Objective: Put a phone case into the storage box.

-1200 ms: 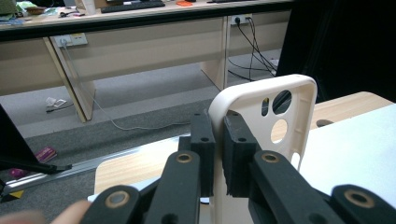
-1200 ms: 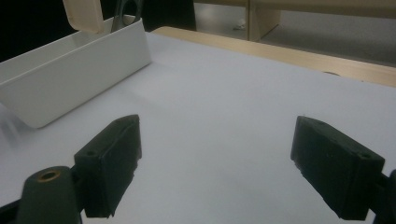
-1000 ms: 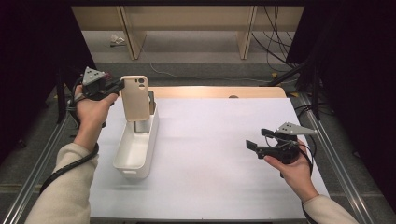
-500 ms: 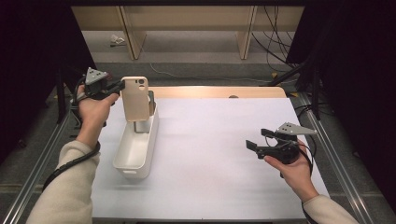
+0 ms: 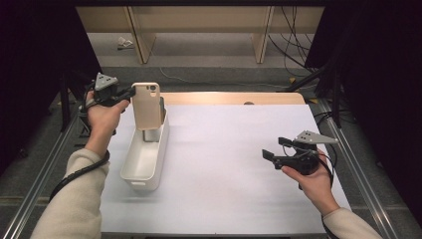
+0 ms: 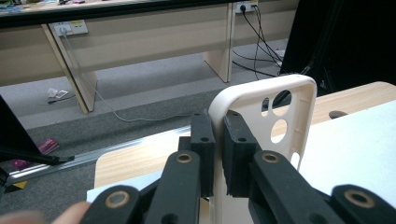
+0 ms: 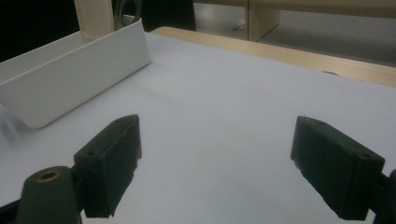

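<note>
White sheeting covers the table (image 5: 234, 164), with a wooden edge along its far side and grey floor and cabling beyond.

At the upper left of the high view, the left gripper (image 5: 130, 93) has its jaws pressed together on the side edge of a cream phone case (image 5: 147, 105); in the left gripper view the two black pads (image 6: 204, 154) pinch the case's rim just below its upper corner, with the camera cut-outs to the right of the grip. The case hangs upright, its lower end over the far end of the long white bin (image 5: 144, 157) that sits left of centre.

The step in hand looks like lowering the case into the bin. To do it well, I would keep the pinch firm, since only a thin rim is caught, bring the case down straight so its lower edge clears the bin wall, then tilt it to lie flat before letting go.

At the lower right, the right gripper (image 5: 274, 149) hovers over bare sheeting with its jaws spread wide, holding nothing, well apart from the bin.
</note>
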The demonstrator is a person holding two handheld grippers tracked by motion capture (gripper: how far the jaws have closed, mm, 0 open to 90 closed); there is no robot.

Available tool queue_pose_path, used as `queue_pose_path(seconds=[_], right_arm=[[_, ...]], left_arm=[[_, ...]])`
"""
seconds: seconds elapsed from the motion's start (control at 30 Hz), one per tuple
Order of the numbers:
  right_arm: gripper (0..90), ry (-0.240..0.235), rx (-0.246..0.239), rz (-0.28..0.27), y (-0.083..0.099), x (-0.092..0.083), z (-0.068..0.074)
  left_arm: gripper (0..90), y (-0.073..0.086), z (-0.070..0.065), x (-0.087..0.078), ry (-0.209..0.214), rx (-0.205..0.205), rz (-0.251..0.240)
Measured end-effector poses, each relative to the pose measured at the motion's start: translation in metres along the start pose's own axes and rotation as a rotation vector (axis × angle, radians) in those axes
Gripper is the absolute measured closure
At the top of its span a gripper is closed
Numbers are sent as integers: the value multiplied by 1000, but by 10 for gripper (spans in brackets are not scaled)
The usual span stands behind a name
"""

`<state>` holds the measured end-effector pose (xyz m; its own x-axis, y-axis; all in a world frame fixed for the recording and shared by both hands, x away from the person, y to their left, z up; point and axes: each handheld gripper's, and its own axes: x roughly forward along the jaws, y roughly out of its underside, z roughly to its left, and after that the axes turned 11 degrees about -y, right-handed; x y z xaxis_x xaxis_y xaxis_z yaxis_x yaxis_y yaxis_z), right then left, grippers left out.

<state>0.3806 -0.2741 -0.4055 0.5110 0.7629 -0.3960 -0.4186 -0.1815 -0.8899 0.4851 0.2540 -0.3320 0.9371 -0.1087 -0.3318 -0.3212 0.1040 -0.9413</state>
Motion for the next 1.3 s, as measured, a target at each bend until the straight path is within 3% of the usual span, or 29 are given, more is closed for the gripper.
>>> queue_pose_path(seconds=[1.3], right_arm=[[171, -4, -1, 3, 0, 0, 0]], left_arm=[[835, 31, -3, 29, -28, -7, 79]])
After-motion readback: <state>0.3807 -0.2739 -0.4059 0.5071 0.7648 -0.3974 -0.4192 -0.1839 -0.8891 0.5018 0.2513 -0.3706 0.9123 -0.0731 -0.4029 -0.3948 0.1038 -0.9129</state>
